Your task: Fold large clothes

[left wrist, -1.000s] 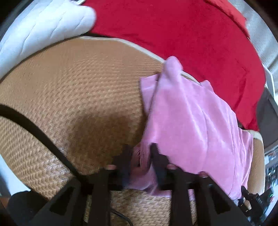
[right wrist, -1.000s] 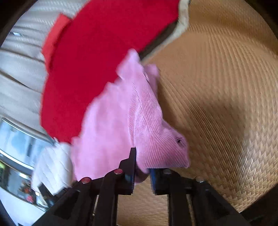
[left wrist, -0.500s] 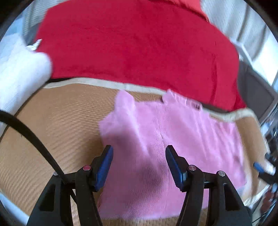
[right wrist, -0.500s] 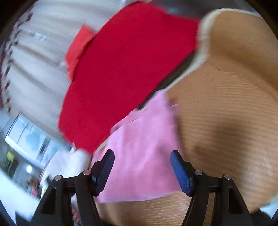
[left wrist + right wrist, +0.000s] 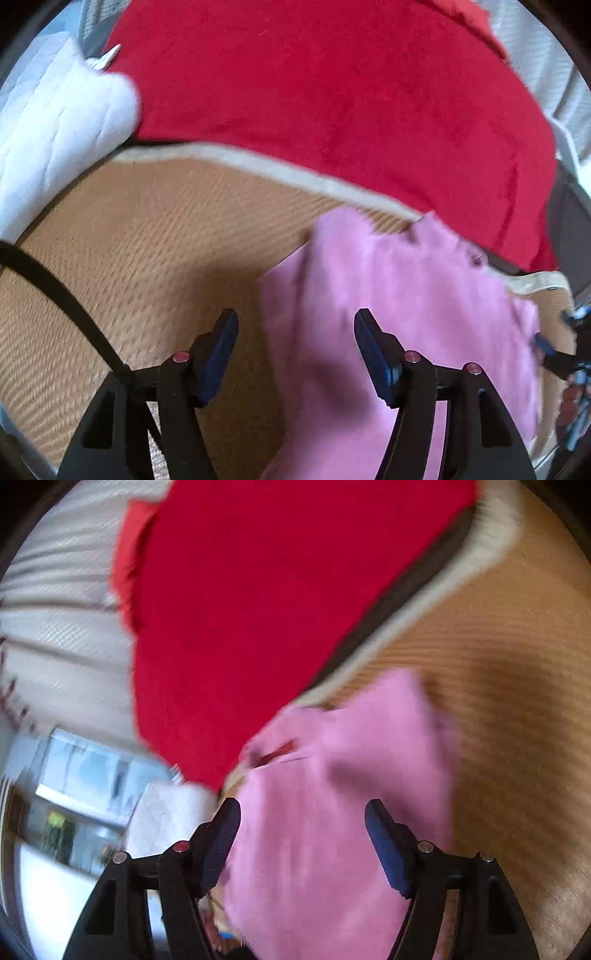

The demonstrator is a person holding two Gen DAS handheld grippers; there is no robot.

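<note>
A pink ribbed garment (image 5: pixel 406 295) lies folded flat on a woven straw mat (image 5: pixel 147 240). My left gripper (image 5: pixel 295 317) hovers above the garment's left edge, jaws wide apart and nothing between the pads. In the right wrist view the same pink garment (image 5: pixel 351 794) lies below my right gripper (image 5: pixel 302 806), which is also open and lifted clear of the cloth. The mat (image 5: pixel 517 664) shows to its right. Both views are blurred by motion.
A red blanket (image 5: pixel 332 92) covers the area beyond the mat's pale border and also appears as the red blanket (image 5: pixel 258 590) in the right view. A white quilted pillow (image 5: pixel 55 129) sits at the far left. A black strap (image 5: pixel 66 306) crosses the left view.
Both grippers were shut on the pink garment's near edge. They let go, opened wide and rose away from it. The garment now lies flat on the mat.
</note>
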